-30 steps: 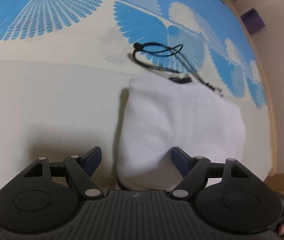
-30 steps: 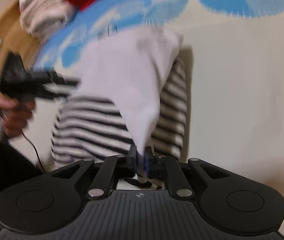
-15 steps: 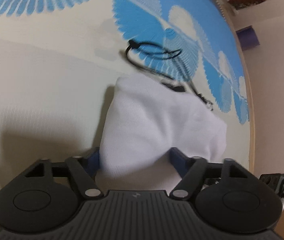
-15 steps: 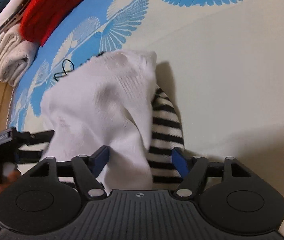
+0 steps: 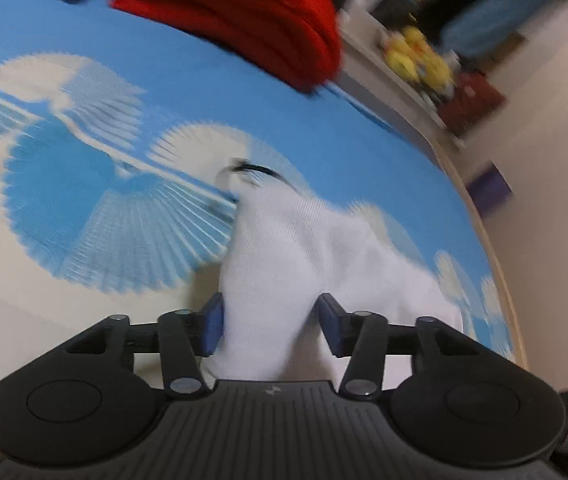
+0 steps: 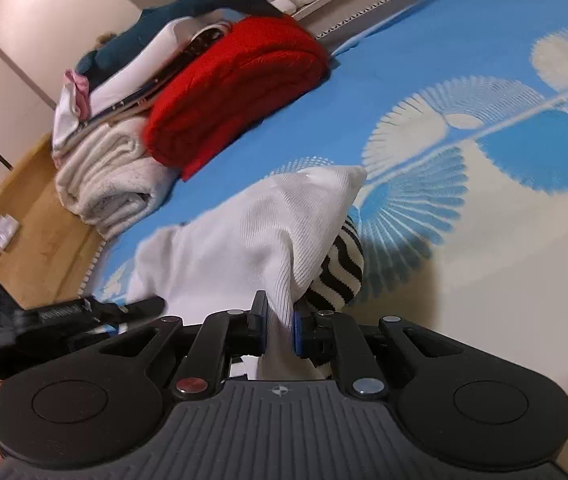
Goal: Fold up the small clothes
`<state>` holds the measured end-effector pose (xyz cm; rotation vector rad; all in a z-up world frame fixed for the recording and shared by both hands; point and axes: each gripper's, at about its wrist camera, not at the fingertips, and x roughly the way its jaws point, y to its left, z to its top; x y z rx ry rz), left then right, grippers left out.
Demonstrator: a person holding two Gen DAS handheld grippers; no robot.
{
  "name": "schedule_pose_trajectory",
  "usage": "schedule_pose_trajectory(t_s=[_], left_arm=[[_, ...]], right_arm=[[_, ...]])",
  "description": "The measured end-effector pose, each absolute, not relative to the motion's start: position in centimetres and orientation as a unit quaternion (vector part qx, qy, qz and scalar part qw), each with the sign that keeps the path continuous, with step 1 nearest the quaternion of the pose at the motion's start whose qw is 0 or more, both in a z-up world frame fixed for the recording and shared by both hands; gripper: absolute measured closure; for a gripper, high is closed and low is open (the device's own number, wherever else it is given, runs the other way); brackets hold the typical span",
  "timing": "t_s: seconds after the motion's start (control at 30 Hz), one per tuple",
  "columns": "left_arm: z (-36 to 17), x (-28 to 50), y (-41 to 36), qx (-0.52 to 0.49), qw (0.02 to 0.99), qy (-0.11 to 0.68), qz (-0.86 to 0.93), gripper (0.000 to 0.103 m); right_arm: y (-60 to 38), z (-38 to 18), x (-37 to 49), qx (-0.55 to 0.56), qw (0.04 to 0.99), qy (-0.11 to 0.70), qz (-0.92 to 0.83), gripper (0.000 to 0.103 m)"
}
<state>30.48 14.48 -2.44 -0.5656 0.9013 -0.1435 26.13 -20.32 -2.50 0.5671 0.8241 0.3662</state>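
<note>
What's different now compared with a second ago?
The right gripper, open half a second ago, has just closed on the white cloth. The left gripper has been closing around the cloth's other part, and both views have swung up toward the red sweater. The striped garment still lies under the cloth.

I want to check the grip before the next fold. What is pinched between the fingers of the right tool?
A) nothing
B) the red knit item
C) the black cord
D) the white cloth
D: in the right wrist view the right tool has its two fingers pressed on a fold of the white cloth; the red knit item lies far behind.
</note>
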Motion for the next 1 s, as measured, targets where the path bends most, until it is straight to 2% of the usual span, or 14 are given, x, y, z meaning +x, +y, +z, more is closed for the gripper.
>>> schedule_pose_trajectory(t_s=[0.1,0.17,0.27,0.33,0.37,0.43,0.47,0.57,0.6,0.67,0.77,0.83,0.93,1.0], left_arm=[[-3.5,30.3,15.2,-0.271,0.835,0.473,-0.078,0.048],[-4.1,30.0,14.5,-0.238,0.822,0.508,-0.097,0.048],[-5.4,29.4,13.0,-0.181,0.820,0.533,-0.104,0.037],[-5.5,29.3,13.6,-0.184,0.820,0.535,-0.089,0.037],[-5.1,29.2,14.1,-0.194,0.820,0.533,-0.077,0.042],[-4.1,28.7,14.9,-0.208,0.824,0.522,-0.073,0.051],[-3.3,28.2,15.0,-0.213,0.828,0.512,-0.086,0.051],[-2.9,27.4,14.5,-0.187,0.824,0.519,-0.128,0.051],[-3.6,27.3,14.0,-0.160,0.820,0.535,-0.125,0.051],[-5.7,27.2,13.1,-0.104,0.810,0.568,-0.108,0.036],[-5.9,26.5,13.2,-0.092,0.820,0.558,-0.090,0.032],[-4.0,25.3,12.6,-0.077,0.842,0.529,-0.072,0.030],[-0.5,22.8,11.6,-0.031,0.876,0.479,-0.044,0.016],[2.2,20.3,11.1,-0.011,0.899,0.437,-0.039,0.015]], right_arm=[[-19.4,-4.1,28.1,0.255,0.858,0.420,0.147,0.091],[-19.0,-5.3,29.3,0.227,0.859,0.441,0.126,0.091],[-19.2,-6.9,29.8,0.224,0.847,0.471,0.102,0.090],[-19.3,-7.2,29.5,0.227,0.841,0.483,0.092,0.081],[-19.4,-6.8,29.2,0.227,0.843,0.481,0.086,0.074],[-19.5,-5.3,28.3,0.230,0.851,0.464,0.094,0.071],[-19.6,-4.5,27.8,0.232,0.853,0.453,0.116,0.070],[-19.1,-3.5,26.3,0.198,0.847,0.466,0.164,0.055],[-18.8,-3.9,26.0,0.177,0.841,0.483,0.169,0.055],[-18.3,-6.0,25.5,0.121,0.819,0.539,0.152,0.055],[-18.4,-7.9,24.7,0.084,0.801,0.581,0.113,0.051],[-18.6,-6.8,23.7,0.072,0.818,0.564,0.090,0.051],[-18.6,-3.1,21.4,0.057,0.860,0.504,0.057,0.051],[-18.6,-0.2,19.4,0.053,0.885,0.460,0.046,0.049]])
